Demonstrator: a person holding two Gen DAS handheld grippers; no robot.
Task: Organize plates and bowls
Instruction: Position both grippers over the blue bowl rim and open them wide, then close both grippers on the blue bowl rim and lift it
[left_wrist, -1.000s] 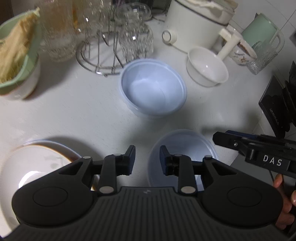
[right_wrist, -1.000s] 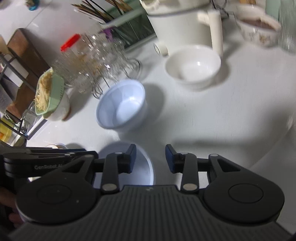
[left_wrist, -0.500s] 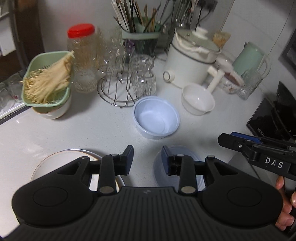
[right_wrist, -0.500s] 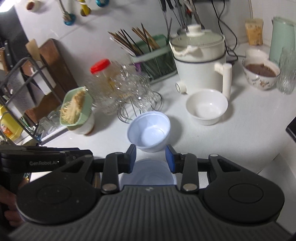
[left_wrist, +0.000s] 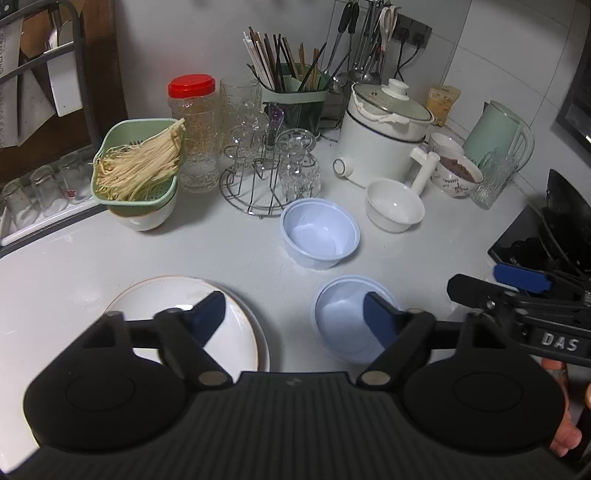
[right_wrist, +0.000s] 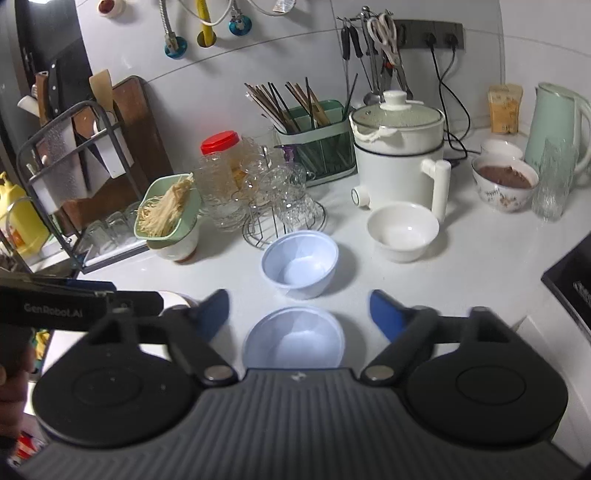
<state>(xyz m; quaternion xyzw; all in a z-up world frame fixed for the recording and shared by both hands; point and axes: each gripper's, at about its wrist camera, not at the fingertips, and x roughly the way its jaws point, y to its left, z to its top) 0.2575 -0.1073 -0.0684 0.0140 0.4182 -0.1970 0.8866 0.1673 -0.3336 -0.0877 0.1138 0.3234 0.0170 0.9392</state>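
Note:
Two pale blue plastic bowls sit on the white counter: a far one (left_wrist: 319, 232) (right_wrist: 300, 263) and a near one (left_wrist: 349, 321) (right_wrist: 294, 338). A white bowl (left_wrist: 394, 205) (right_wrist: 402, 227) stands right of the far blue one. A white plate with a thin rim line (left_wrist: 155, 295) lies at the near left. My left gripper (left_wrist: 295, 314) is open and empty, held above the counter between plate and near blue bowl. My right gripper (right_wrist: 299, 314) is open and empty above the near blue bowl.
A glass rack (left_wrist: 271, 173), red-lidded jar (left_wrist: 194, 133), green strainer of noodles (left_wrist: 142, 166), white cooker (left_wrist: 386, 136), patterned bowl (left_wrist: 458, 175), green kettle (left_wrist: 496, 138) and a black stove (left_wrist: 546, 236) crowd the back and right. The dish rack (right_wrist: 70, 206) stands left.
Both grippers have pulled back and up from the bowls, so more counter shows. Both jaws have opened wide from a narrow gap.

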